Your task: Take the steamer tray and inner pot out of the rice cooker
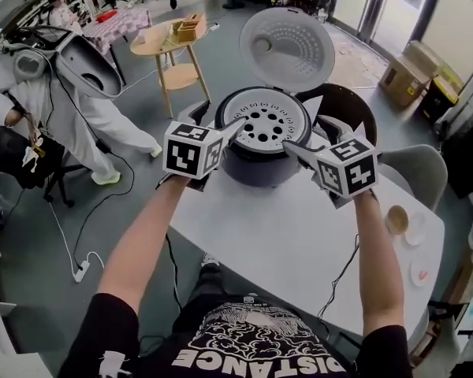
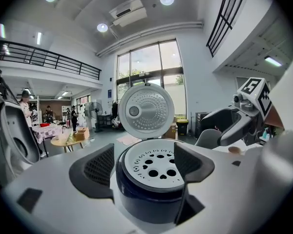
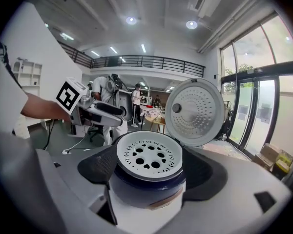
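A dark rice cooker [image 1: 262,157] stands at the far edge of the white table [image 1: 299,242], its lid [image 1: 288,47] swung up and back. A white steamer tray [image 1: 266,121] with round holes sits in its mouth; the inner pot under it is hidden. My left gripper [image 1: 225,134] is open just left of the cooker's rim. My right gripper [image 1: 303,136] is open just right of it. In the left gripper view the tray [image 2: 156,165] shows between the spread jaws of the gripper [image 2: 144,168]. The right gripper view shows the tray [image 3: 149,155] likewise inside its gripper [image 3: 151,170]. Neither holds anything.
A cup [image 1: 396,219] and small saucers lie near the table's right edge. A grey chair [image 1: 416,168] and a dark chair [image 1: 345,105] stand behind the table. A person in white [image 1: 79,109] sits at left, near a round wooden side table [image 1: 173,42].
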A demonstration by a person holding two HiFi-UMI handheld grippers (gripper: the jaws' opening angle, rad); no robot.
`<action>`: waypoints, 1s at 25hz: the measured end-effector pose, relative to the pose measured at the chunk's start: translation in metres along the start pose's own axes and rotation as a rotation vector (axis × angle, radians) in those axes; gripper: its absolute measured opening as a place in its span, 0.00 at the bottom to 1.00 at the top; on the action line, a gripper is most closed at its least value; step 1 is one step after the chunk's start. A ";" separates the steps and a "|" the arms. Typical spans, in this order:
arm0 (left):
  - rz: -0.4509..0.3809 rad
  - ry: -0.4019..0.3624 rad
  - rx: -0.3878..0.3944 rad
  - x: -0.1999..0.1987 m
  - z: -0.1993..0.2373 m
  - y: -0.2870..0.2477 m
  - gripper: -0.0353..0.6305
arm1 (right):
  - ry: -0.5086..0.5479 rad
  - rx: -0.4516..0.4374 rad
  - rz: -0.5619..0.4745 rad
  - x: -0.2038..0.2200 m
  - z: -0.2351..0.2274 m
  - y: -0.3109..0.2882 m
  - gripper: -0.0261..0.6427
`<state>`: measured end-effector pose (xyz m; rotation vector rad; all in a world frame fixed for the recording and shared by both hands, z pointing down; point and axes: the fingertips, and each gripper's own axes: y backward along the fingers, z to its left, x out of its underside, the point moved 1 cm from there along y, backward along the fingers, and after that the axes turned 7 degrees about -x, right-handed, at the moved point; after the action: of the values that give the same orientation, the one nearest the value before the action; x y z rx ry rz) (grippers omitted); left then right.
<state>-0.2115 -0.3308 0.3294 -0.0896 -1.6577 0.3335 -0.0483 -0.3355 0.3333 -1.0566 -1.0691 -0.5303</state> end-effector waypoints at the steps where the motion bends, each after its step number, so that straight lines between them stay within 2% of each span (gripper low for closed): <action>1: -0.004 0.001 0.018 -0.001 0.009 -0.010 0.61 | 0.015 -0.008 0.019 -0.003 -0.001 -0.013 0.67; 7: 0.007 -0.031 0.127 -0.004 0.056 -0.063 0.61 | 0.107 -0.026 0.165 -0.018 -0.019 -0.082 0.68; 10: 0.002 -0.050 0.180 -0.005 0.075 -0.086 0.61 | 0.157 -0.072 0.268 -0.019 -0.026 -0.115 0.68; 14: -0.003 -0.070 0.245 -0.008 0.090 -0.112 0.61 | 0.154 -0.154 0.397 -0.011 -0.031 -0.149 0.66; 25: -0.007 -0.075 0.375 -0.009 0.139 -0.166 0.61 | 0.155 -0.290 0.688 0.002 -0.034 -0.230 0.63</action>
<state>-0.3242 -0.5142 0.3542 0.2123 -1.6418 0.6425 -0.2138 -0.4659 0.4322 -1.5205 -0.4450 -0.2004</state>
